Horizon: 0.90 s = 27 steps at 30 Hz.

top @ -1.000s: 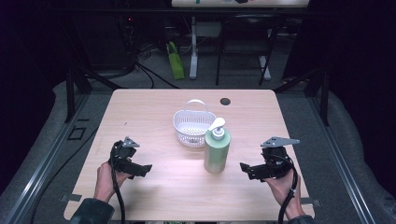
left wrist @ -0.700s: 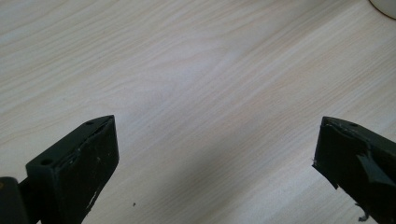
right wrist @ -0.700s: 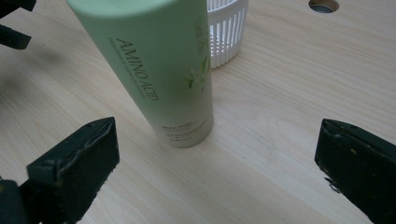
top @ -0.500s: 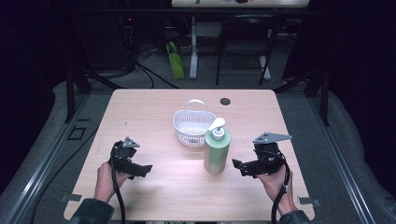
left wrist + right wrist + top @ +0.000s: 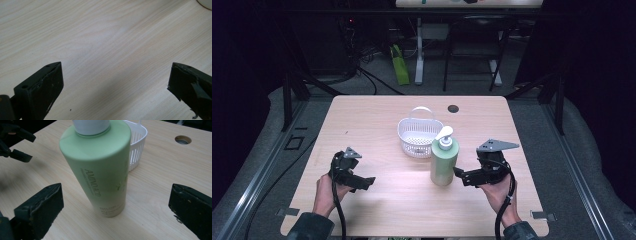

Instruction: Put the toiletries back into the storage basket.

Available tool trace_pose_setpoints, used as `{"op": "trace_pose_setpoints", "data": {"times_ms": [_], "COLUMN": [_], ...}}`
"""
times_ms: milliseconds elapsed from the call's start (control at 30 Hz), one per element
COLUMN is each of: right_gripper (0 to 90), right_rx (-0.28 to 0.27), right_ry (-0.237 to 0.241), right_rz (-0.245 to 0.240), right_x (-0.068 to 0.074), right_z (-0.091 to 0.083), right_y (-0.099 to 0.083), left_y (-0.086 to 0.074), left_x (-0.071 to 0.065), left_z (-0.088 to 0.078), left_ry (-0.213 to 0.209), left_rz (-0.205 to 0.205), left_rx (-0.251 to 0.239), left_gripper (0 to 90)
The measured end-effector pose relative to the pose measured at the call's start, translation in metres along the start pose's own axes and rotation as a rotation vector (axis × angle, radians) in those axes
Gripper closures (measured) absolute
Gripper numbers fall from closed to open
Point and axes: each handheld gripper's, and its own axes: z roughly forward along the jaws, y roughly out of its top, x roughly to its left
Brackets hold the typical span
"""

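Note:
A pale green pump bottle (image 5: 444, 162) with a white pump head stands upright near the middle of the wooden table (image 5: 377, 115). In the right gripper view the bottle (image 5: 100, 170) rises just beyond and between the wide-apart jaws. My right gripper (image 5: 460, 175) is open, its tips right beside the bottle's right side, with nothing held. A white plastic basket (image 5: 419, 134) with a handle sits directly behind the bottle. My left gripper (image 5: 366, 181) rests open at the front left, over bare wood (image 5: 105, 45), well apart from the bottle.
A round dark hole (image 5: 453, 108) marks the table's far side, also seen as a hole (image 5: 183, 139) past the basket (image 5: 136, 142). The other hand's gripper (image 5: 15, 142) shows far off. Dark floor, cables and table legs lie beyond.
My right gripper has moved left across the table toward the bottle, ending close beside it. The left gripper, bottle and basket have stayed put.

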Motion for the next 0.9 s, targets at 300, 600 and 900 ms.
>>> {"op": "trace_pose_setpoints", "data": {"times_ms": [300, 600, 900], "right_gripper": [0.0, 0.0, 10.2], "right_rx": [-0.047, -0.11, -0.191], "right_ry": [0.02, 0.047, 0.039], "right_rz": [-0.018, -0.021, -0.04], "right_x": [0.008, 0.017, 0.023], "right_z": [0.006, 0.016, 0.023], "right_y": [0.01, 0.024, 0.032], "left_y": [0.0, 0.0, 0.0], "left_x": [-0.001, -0.001, -0.002], "left_z": [0.001, 0.001, 0.001], "left_ry": [0.004, 0.001, -0.002], "left_rz": [0.003, 0.004, 0.007], "left_rx": [0.001, 0.003, 0.004], "left_gripper": [0.0, 0.0, 0.0]}}
